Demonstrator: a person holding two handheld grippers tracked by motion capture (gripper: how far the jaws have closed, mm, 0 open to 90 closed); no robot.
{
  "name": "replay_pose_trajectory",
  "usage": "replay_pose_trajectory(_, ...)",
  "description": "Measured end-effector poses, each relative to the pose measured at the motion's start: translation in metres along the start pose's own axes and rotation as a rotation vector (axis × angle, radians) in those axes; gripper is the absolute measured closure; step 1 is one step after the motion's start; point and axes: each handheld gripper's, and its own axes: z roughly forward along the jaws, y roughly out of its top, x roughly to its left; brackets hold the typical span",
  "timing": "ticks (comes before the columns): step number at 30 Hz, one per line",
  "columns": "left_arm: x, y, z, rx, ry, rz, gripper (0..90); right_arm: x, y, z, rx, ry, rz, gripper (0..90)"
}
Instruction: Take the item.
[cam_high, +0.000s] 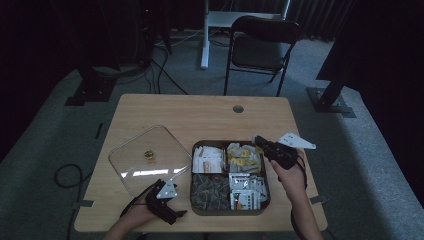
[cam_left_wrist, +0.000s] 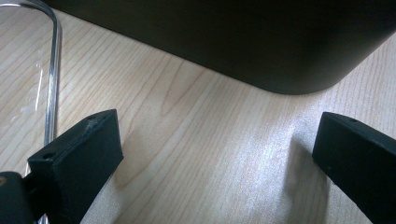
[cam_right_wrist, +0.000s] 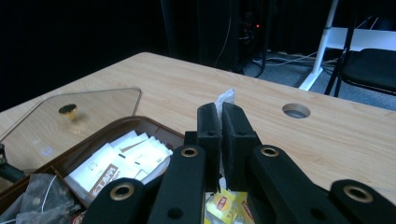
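1. Sachets filled the four compartments of the brown tray (cam_high: 196, 150), which sat open so they could be reached.
2. Left of the tray lay its clear lid (cam_high: 135, 155), flat and out of the way.
3. Above the tray's far right corner, the right gripper (cam_right_wrist: 221, 114) was clamped on a white sachet (cam_right_wrist: 226, 98), probably just lifted out.
4. Near the tray's near left corner, the left gripper (cam_left_wrist: 215, 149) rested with jaws apart, empty.

trays: 1 (cam_high: 193, 175), 4 compartments
glass lids: 1 (cam_high: 130, 160), one knob (cam_high: 149, 154)
grippers: 2, left (cam_high: 172, 212), right (cam_high: 257, 140)
tables: 1 (cam_high: 200, 115)
chairs: 1 (cam_high: 260, 45)
sachets: too many to count
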Motion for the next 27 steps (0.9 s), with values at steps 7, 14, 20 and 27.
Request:
replay_pose_trajectory(7, 0.0, 0.0, 0.0, 0.0, 0.0, 0.0, 1.5, -0.01, 0.005, -0.007, -0.026, -0.026, 0.018, 86.6)
replay_pose_trajectory(14, 0.0, 0.0, 0.0, 0.001, -0.001, -0.001, 1.4, -0.023, 0.009, -0.013, -0.037, -0.059, 0.03, 86.6)
replay_pose_trajectory(20, 0.0, 0.0, 0.0, 0.001, -0.001, -0.001, 1.4, -0.034, 0.01, -0.016, -0.034, -0.088, 0.039, 86.6)
replay_pose_trajectory(27, 0.0, 0.0, 0.0, 0.0, 0.0, -0.001, 1.4, -0.044, 0.011, -0.018, -0.029, -0.11, 0.052, 86.6)
